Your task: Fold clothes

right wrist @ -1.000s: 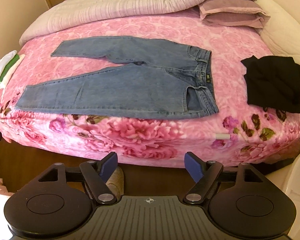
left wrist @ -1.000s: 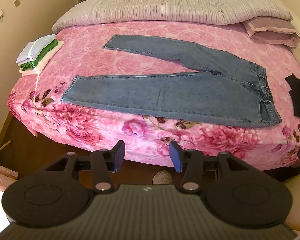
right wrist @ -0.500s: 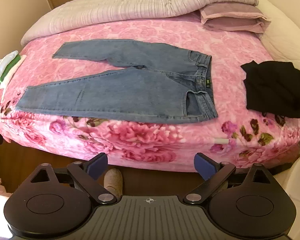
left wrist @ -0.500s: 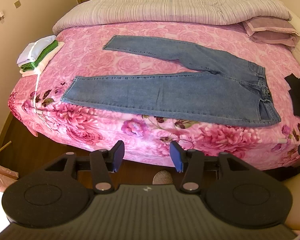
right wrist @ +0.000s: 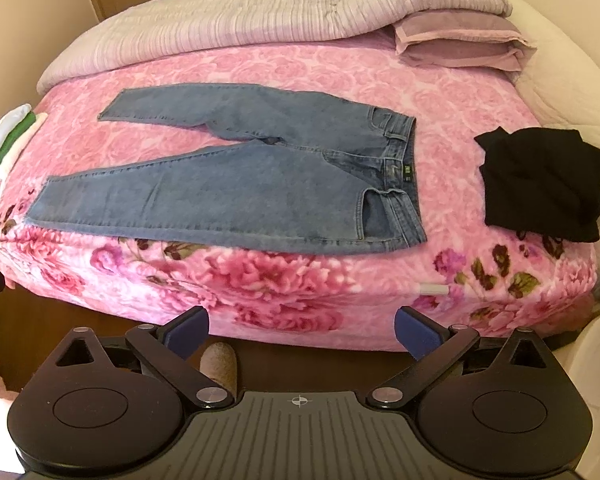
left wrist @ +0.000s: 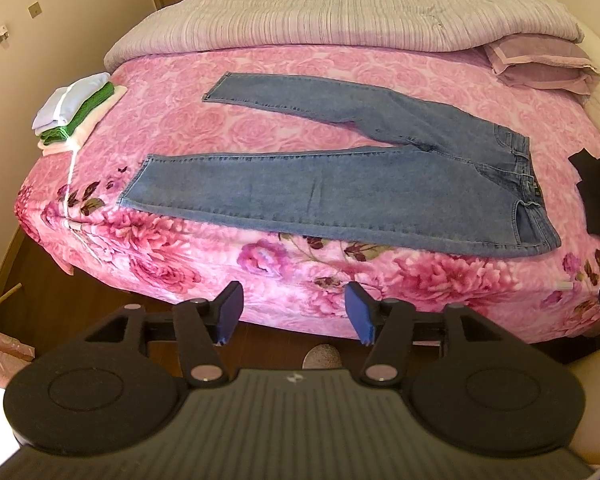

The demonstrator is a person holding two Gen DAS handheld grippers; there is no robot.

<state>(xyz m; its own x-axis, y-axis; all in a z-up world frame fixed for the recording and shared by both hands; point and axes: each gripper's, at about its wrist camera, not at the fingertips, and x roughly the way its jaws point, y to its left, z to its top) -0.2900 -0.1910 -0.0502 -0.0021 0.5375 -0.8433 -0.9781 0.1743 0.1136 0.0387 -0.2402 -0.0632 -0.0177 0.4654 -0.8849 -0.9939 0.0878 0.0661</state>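
a pair of faded blue denim jeans lies spread flat on the bed's pink rose-patterned blanket, and everything else is placed from these jeans. their waistband points toward the right side of the bed, the two legs run leftward and fan apart, and the nearer leg lies along the blanket's front edge where it drops over the side. a crumpled black garment sits on the blanket just past the waistband, apart from it. beyond the leg cuffs, at the bed's left corner, rests a small stack of folded white and green clothes. behind the jeans, across the head of the bed, lie a ribbed pale lilac quilt and a flat mauve pillow. the left hand-held gripper hangs in front of the bed, below the nearer leg, its blue-padded fingers spread and holding nothing. the right hand-held gripper hangs below the waistband end, its fingers spread wider, also empty and clear of the cloth.
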